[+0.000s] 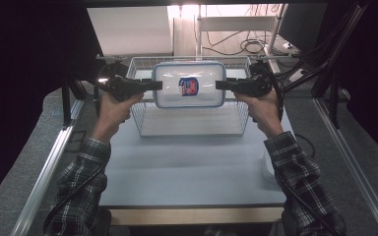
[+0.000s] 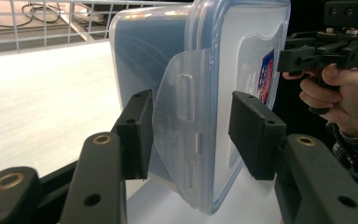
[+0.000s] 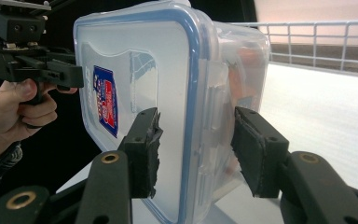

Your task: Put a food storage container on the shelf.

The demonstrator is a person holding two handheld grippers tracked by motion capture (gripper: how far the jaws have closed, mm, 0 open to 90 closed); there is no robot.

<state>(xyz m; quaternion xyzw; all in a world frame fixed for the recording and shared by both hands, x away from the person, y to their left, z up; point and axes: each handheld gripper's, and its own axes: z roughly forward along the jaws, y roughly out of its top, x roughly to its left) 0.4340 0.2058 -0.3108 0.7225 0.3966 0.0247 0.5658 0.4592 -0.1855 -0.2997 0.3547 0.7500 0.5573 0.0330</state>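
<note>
A clear plastic food container point(image 1: 172, 83) with a blue-rimmed lid and a red and blue label point(image 1: 189, 86) hangs above the white wire basket point(image 1: 192, 133), lid toward the camera. My left gripper point(image 1: 158, 84) is shut on its left end and my right gripper point(image 1: 219, 84) on its right end. In the left gripper view the pads point(image 2: 135, 135) clamp the container's side clip flap point(image 2: 182, 116). In the right gripper view the right gripper point(image 3: 196, 144) pinches the container point(image 3: 168, 70) across lid and body.
The basket stands at the far middle of the light table point(image 1: 187, 167), its wire walls point(image 2: 37, 28) point(image 3: 317, 42) rising behind the container. A pale translucent object point(image 1: 268, 167) lies at the table's right edge. Metal rails point(image 1: 44, 177) run along both sides; cables point(image 1: 251, 46) lie beyond.
</note>
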